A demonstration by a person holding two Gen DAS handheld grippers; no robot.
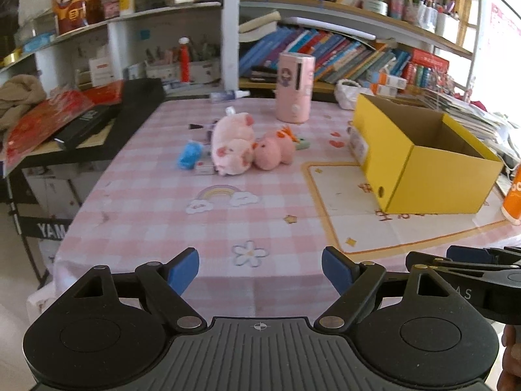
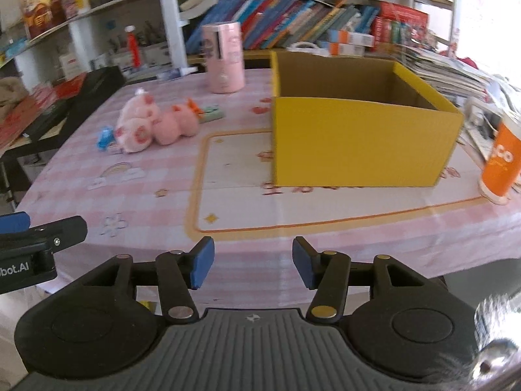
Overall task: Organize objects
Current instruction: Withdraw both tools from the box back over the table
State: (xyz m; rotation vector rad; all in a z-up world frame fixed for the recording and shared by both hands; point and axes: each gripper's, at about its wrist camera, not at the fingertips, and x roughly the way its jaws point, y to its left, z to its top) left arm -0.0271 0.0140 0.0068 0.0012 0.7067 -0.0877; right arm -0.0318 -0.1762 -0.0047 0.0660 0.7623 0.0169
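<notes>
Left wrist view: the left gripper (image 1: 260, 270) hangs over the near edge of the table (image 1: 146, 195), jaws spread wide, nothing between them.
Right wrist view: the right gripper (image 2: 253, 265) is also over the near edge, jaws apart and empty.
Toys: a big pink plush pig (image 1: 232, 145) lies touching a smaller pink plush (image 1: 275, 150); a small blue toy (image 1: 189, 154) is just beside them.
Box: the yellow box (image 1: 423, 163) stands open on the table, well apart from the toys, and looks empty.
Behind: a pink cylinder container (image 1: 294, 86) stands upright.
Right edge: an orange cup (image 2: 501, 163) stands near the box.
</notes>
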